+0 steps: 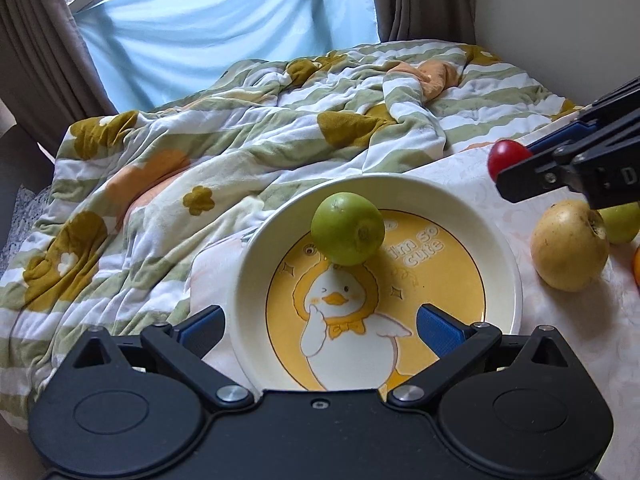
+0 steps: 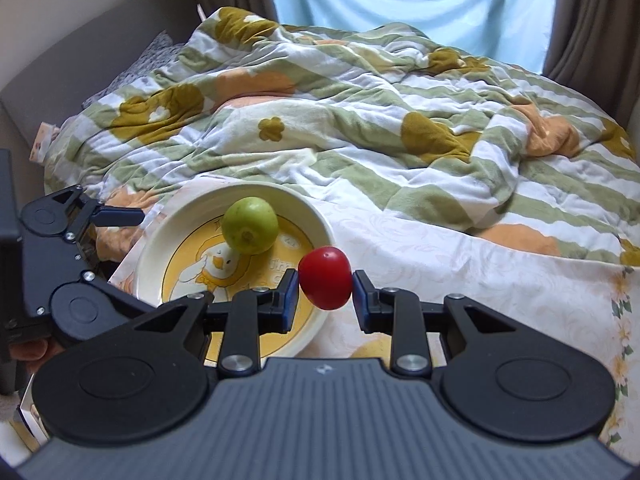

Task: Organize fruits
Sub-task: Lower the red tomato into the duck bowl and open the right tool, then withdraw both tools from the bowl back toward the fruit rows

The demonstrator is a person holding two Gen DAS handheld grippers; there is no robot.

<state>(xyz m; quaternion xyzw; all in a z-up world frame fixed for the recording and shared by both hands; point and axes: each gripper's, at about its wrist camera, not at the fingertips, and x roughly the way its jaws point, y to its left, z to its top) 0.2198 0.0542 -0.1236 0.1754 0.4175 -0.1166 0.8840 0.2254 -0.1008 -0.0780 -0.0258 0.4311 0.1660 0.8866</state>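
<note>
Fruit: 1 smooth green [image 1: 347, 229], 1 glossy red [image 2: 325, 277] between right fingers [image 2: 289, 295]

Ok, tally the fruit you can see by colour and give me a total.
Green: 2, one on the plate at, one partly hidden behind the yellow one
Yellow: 1
Red: 1, held in the right gripper at
Orange: 1, a sliver at the frame edge
Total: 5

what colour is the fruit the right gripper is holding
Red, a small smooth fruit clamped in the right gripper; the right wrist view shows it best.
</note>
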